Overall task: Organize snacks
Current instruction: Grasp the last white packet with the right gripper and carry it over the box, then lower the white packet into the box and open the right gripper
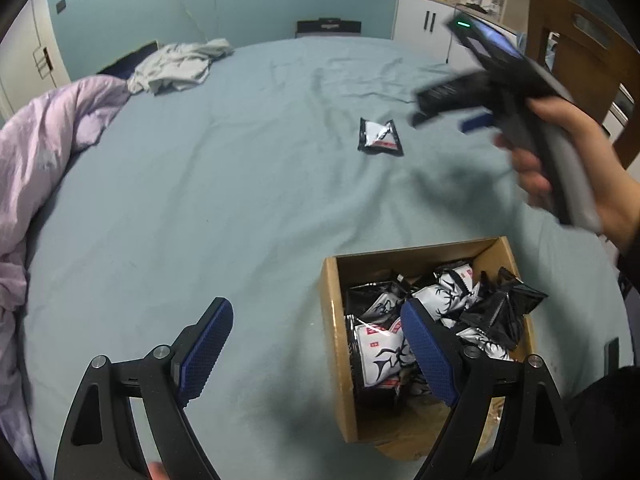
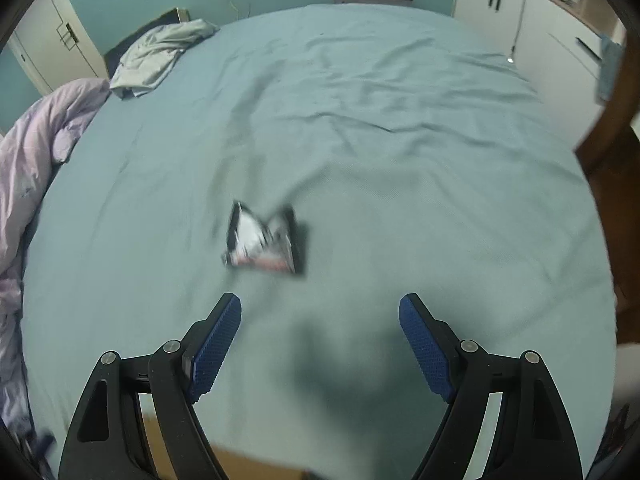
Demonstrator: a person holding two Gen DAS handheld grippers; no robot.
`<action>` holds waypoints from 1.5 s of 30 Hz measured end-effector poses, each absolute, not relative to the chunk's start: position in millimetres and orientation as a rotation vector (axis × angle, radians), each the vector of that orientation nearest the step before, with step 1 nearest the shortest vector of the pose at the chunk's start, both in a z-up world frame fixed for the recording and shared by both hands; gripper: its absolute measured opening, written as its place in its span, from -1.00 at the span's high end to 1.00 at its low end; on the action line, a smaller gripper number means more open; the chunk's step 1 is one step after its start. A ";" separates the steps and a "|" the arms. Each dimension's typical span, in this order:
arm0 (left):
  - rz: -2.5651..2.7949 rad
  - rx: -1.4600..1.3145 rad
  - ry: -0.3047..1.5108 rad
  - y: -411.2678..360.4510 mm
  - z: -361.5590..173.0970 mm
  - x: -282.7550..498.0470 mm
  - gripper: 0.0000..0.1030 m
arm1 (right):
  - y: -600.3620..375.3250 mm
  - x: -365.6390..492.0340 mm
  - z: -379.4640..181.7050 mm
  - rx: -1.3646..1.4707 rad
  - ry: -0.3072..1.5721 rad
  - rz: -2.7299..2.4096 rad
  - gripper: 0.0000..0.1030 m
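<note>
1. Bed (image 1: 224,168), blue sheet. One loose snack packet (image 1: 380,137) lies flat on it, far from the wooden box (image 1: 333,344), which sits near, right of centre.
2. Box already holds a heap of matching packets (image 1: 452,304); a black one leans over its right rim.
3. Left claw (image 1: 316,354): jaws apart, empty, low beside the box; its right finger overlaps the box opening.
4. Right claw (image 2: 320,354): jaws apart, empty, above the sheet; loose packet (image 2: 265,241) just ahead, left of its centreline. Right-wrist view blurred.
5. Risks, as judgement: flat packet on soft sheet, so fingers may pinch fabric or slide the packet. Off-centre approach could catch only a corner. Dropping onto the heap may tip the leaning packet out.
</note>
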State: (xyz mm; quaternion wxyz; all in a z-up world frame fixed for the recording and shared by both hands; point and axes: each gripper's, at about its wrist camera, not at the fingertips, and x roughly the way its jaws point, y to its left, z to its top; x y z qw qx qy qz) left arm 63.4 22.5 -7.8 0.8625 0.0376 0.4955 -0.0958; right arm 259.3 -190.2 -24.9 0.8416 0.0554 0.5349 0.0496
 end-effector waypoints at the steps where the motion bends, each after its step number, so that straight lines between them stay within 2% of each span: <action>1: -0.204 0.068 1.050 23.0 -9.5 64.8 -0.69 | -184.3 270.5 -30.4 0.114 1.138 0.108 -0.57; 9: -0.236 0.014 1.082 24.5 -13.4 72.4 -0.69 | -141.6 332.2 -94.4 0.050 1.234 0.098 -0.54; 11: -0.236 -0.001 1.091 26.1 -14.9 74.4 -0.69 | -138.6 333.5 -102.1 0.078 1.218 0.121 0.02; 12: -0.233 -0.002 1.094 26.3 -15.4 74.8 -0.69 | -138.5 331.9 -101.5 0.106 1.195 0.144 0.22; 15: -0.227 -0.005 1.095 26.7 -15.8 76.1 -0.69 | -140.7 324.0 -95.6 0.091 1.155 0.119 0.39; 23: -0.204 0.024 1.056 27.4 -8.4 68.3 -0.69 | -168.2 262.0 -42.8 0.105 1.074 0.127 0.42; 34: -0.199 0.070 0.976 23.3 2.9 49.2 -0.69 | -200.1 82.3 35.1 0.211 0.998 0.254 0.41; 41: -0.207 0.134 0.857 16.8 13.0 26.0 -0.69 | -177.9 34.5 7.0 0.254 1.054 0.254 0.41; 45: -0.183 0.145 0.836 20.8 11.7 16.7 -0.75 | -156.2 32.9 -6.2 0.149 1.021 0.208 0.40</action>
